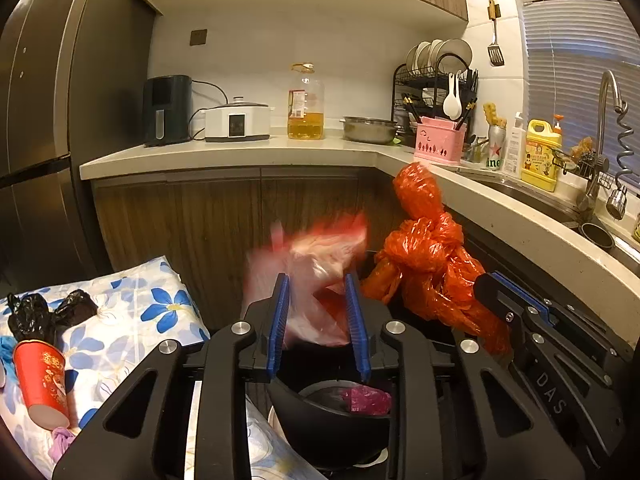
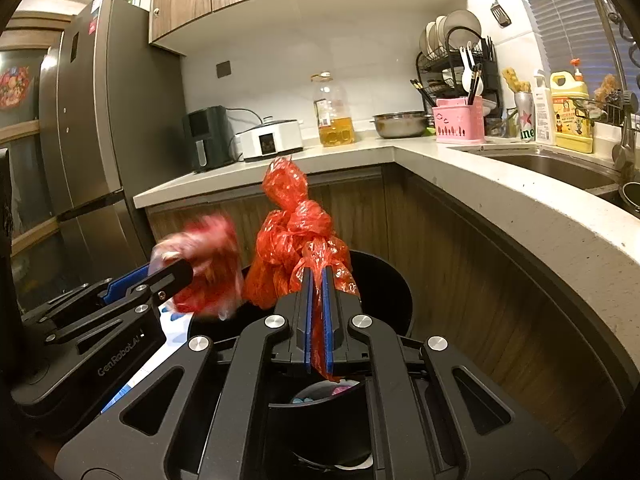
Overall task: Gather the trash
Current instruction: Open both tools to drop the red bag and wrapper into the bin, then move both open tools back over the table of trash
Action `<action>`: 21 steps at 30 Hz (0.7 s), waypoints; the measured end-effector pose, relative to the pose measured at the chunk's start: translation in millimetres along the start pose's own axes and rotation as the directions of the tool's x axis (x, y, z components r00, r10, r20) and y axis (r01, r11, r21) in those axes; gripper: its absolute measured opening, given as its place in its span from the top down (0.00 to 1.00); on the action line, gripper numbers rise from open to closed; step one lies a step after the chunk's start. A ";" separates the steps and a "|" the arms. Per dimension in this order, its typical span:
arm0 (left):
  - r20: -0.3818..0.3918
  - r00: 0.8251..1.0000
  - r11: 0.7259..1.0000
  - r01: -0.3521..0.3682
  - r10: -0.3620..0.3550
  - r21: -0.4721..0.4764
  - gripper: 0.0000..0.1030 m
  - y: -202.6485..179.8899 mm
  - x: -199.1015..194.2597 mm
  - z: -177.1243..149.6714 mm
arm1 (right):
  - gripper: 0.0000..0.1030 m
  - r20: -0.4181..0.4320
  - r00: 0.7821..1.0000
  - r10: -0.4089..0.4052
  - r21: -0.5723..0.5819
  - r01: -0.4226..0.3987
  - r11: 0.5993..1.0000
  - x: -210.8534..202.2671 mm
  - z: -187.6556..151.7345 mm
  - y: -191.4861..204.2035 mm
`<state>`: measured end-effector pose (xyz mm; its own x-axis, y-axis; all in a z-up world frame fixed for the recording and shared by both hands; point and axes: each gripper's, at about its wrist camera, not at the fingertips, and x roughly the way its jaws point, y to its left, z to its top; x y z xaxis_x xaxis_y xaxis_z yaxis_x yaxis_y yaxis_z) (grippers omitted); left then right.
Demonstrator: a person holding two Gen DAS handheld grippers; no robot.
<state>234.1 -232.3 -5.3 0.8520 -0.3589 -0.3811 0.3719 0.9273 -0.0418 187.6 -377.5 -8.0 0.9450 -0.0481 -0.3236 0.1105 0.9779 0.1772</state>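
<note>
My left gripper [image 1: 317,280] stands partly open over the black bin [image 1: 320,428]. A crumpled pink and red plastic bag [image 1: 312,264] lies between its blue pads, blurred while the pads are sharp, so it looks loose. In the right wrist view the same left gripper [image 2: 168,276] reaches in from the left with the blurred bag [image 2: 208,264] at its tip. My right gripper [image 2: 316,272] is shut on a knotted orange-red plastic bag [image 2: 292,232], held upright above the bin's rim [image 2: 384,280]. In the left wrist view that knotted bag [image 1: 428,256] and the right gripper [image 1: 492,280] are on the right. Pink trash [image 1: 370,400] lies in the bin.
A floral cloth [image 1: 160,308] on the left carries a tipped red paper cup [image 1: 40,380], black bags [image 1: 32,316] and a purple scrap [image 1: 62,440]. The curved counter [image 2: 540,200] with sink [image 2: 560,168] wraps the right side. A fridge [image 2: 88,120] stands at the left.
</note>
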 end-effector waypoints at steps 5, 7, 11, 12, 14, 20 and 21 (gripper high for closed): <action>0.014 1.000 1.000 -0.010 0.010 -0.012 0.49 6.2 -1.8 -1.6 | 0.87 -0.012 1.000 -0.008 0.007 0.009 1.000 3.3 -1.7 -1.1; 0.019 1.000 0.999 -0.019 0.020 -0.028 0.45 10.8 -4.0 -2.0 | 0.74 -0.019 1.000 -0.007 0.014 0.008 1.000 3.4 -2.8 -3.1; 0.029 0.997 0.996 -0.063 0.065 -0.066 0.23 23.0 -12.3 -5.9 | 0.52 -0.021 1.000 -0.006 0.015 0.007 1.000 -0.6 -5.0 -2.9; 0.030 0.997 0.995 -0.070 0.072 -0.075 0.20 26.1 -14.9 -7.2 | 0.48 -0.019 1.000 -0.006 0.014 0.006 1.000 -2.3 -5.4 -2.9; 0.018 0.994 0.991 -0.101 0.103 -0.085 0.15 33.4 -20.6 -11.3 | 0.41 -0.017 1.000 -0.012 0.007 0.012 1.000 -6.5 -6.8 -1.2; 0.012 0.985 0.979 -0.173 0.175 -0.108 0.06 46.8 -40.8 -20.8 | 0.28 -0.012 1.000 -0.022 -0.007 0.022 1.000 -17.0 -9.6 5.1; 0.016 0.984 0.979 -0.174 0.176 -0.110 0.06 47.7 -44.1 -21.2 | 0.26 -0.010 1.000 -0.020 -0.012 0.020 1.000 -19.4 -10.3 7.4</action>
<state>206.5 -170.0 -10.0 0.9100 -0.1914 -0.3678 0.1754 0.9815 -0.0768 166.9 -367.3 -9.9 0.9395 -0.0661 -0.3362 0.1260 0.9791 0.1596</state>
